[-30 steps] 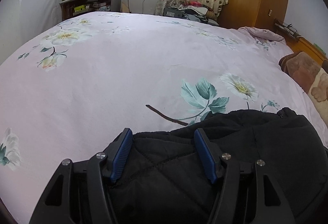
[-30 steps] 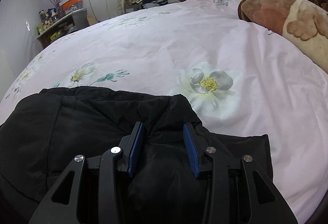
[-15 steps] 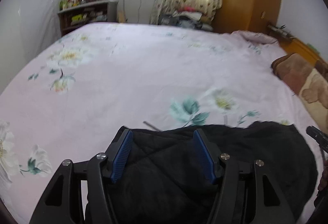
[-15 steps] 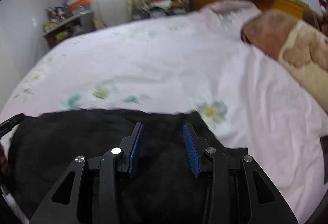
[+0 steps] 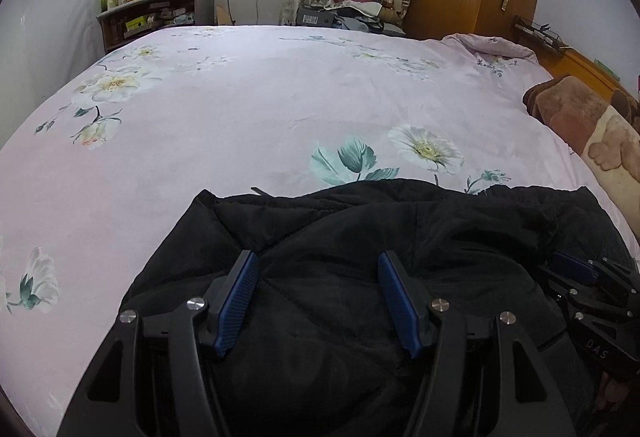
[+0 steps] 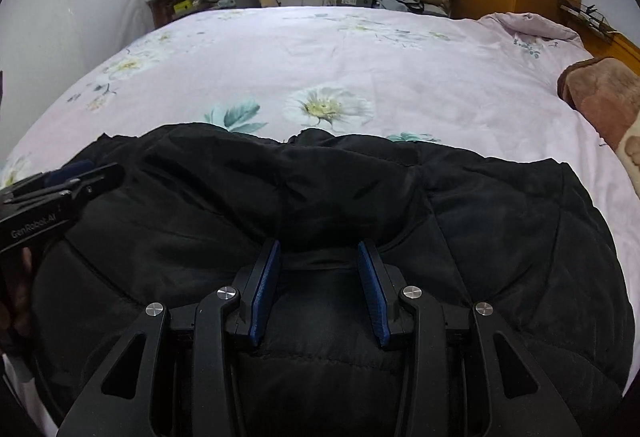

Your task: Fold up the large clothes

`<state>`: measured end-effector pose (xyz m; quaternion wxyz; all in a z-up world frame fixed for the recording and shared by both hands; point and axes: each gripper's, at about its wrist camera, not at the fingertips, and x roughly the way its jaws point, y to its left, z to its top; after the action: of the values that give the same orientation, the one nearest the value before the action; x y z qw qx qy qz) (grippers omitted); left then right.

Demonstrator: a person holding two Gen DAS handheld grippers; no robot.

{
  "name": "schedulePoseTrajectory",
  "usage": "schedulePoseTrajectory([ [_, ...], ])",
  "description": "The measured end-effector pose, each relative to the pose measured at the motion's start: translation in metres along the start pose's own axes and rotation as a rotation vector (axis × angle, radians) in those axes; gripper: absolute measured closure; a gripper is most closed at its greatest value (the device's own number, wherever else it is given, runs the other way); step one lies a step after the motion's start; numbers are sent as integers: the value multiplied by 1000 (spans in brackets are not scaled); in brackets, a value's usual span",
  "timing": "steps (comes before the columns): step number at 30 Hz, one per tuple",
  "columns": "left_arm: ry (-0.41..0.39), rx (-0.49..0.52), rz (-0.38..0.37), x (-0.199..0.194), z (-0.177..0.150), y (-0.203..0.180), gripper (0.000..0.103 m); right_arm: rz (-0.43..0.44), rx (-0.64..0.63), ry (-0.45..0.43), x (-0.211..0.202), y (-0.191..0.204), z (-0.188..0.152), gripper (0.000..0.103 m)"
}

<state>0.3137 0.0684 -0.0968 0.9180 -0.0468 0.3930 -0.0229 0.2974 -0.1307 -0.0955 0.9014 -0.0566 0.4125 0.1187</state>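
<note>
Black and quilted, the jacket (image 5: 360,237) lies bunched on the near part of the pink flowered bed cover (image 5: 240,109). The left gripper (image 5: 318,301) has padded cloth of the jacket between its blue pads and appears to clamp it. The right gripper (image 6: 318,289) appears to grip a thick fold of the same jacket, close beside the left one.

One black jacket (image 5: 360,237), two claws, left claw (image 5: 318,301), right claw (image 6: 318,291), one blanket (image 5: 580,125)
</note>
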Motion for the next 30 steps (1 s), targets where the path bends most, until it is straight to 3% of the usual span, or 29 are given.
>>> schedulePoseTrajectory([
  [4, -8, -1, -30, -33, 7, 5, 39, 9, 6, 12, -11, -6, 5, 63],
  [7, -45, -11, -45, -72, 4, 18, 39, 43, 54, -32, -49, -17, 7, 63],
  [12, -48, -30, 3, -108, -23, 50, 38, 52, 104, -95, -104, -51, -17, 63],
  [17, 33, -166, 16, -106, -56, 91, 38, -2, 171, -44, -121, -99, -49, 61],
  [22, 25, -213, 18, -98, -60, 100, 39, -43, 210, -50, -132, -125, -64, 61],
  [25, 41, -214, -53, -85, -54, 91, 65, -63, 270, -57, -126, -142, -64, 61],
  [30, 82, -138, -69, -57, -53, 66, 65, -101, 338, 15, -100, -165, -74, 61],
])
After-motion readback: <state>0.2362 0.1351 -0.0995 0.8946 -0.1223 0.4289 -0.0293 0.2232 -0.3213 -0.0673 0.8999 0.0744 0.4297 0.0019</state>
